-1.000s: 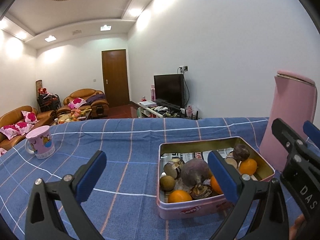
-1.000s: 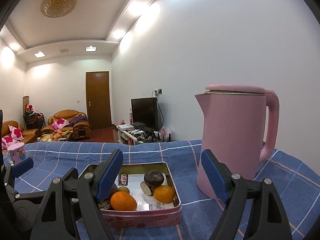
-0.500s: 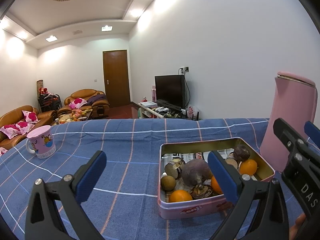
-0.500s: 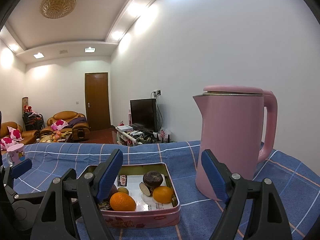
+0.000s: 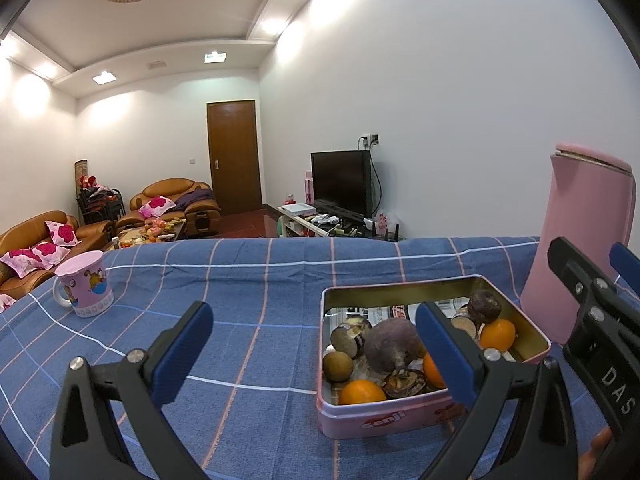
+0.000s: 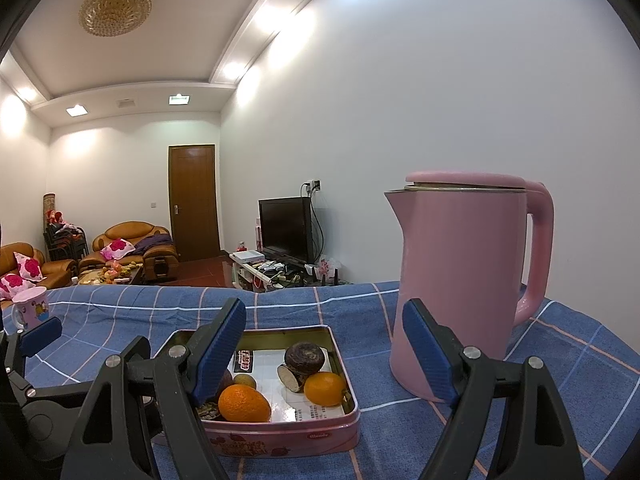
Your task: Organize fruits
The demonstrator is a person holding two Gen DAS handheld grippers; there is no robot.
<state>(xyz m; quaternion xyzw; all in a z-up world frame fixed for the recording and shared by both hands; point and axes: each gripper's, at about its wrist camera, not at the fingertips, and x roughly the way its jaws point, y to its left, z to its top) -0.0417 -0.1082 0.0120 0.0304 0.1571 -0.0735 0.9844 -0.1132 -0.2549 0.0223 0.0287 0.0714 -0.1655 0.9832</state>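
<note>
Where the blue checked cloth covers the desk, a pink tin sits open on its right part, holding oranges, a large purple round fruit, a small brown one and some dark halved ones. Its near wall bears red lettering, perhaps "cenji", and another side reads something like "Blonde", too small to be sure. Printed paper lines the bottom. A pink kettle stands just right of the tin; a pink cartoon mug sits far left. The left gripper hangs open and empty before the tin. The right gripper, marked "DAS", is likewise spread wide, gripping nothing.
</note>
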